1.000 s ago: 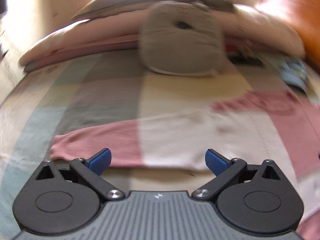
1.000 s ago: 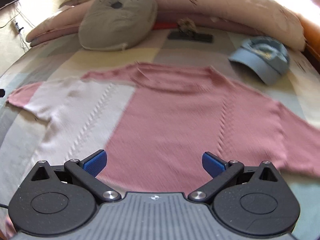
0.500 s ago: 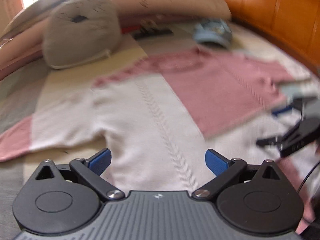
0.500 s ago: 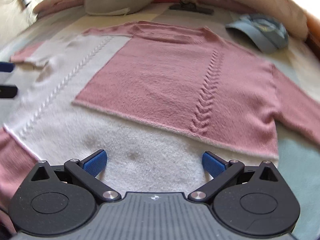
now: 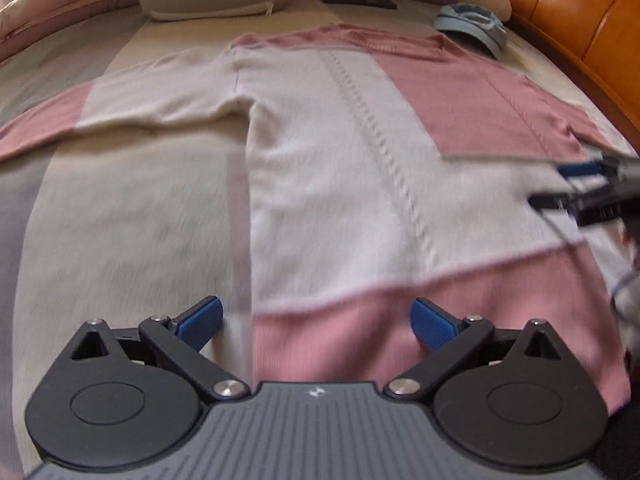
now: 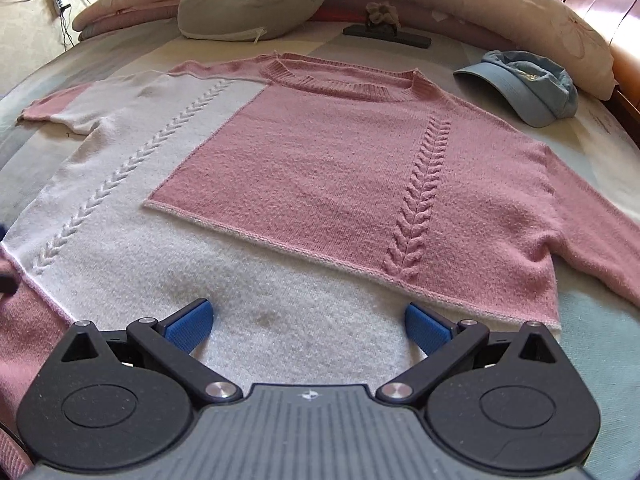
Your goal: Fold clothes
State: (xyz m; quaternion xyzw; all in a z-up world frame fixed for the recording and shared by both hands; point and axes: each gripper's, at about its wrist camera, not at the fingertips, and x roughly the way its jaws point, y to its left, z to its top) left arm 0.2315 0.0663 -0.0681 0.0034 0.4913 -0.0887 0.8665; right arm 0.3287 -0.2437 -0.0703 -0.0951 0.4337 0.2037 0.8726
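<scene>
We hold both claws — left claw, right claw — spread and empty over the sweater's near hem, its length running toward the bed's head.

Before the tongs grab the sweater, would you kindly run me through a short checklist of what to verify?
1. Left tongs open and empty: ok.
2. Right tongs open and empty: ok.
3. Sweater spread flat on the bed, sleeves out: ok.
4. Nothing lying on the sweater: ok; the cap and the pillow lie apart from it.
5. Left tongs over the bottom hem: ok.
6. Right tongs over the bottom hem: cannot tell; the hem is hidden beneath them.
</scene>
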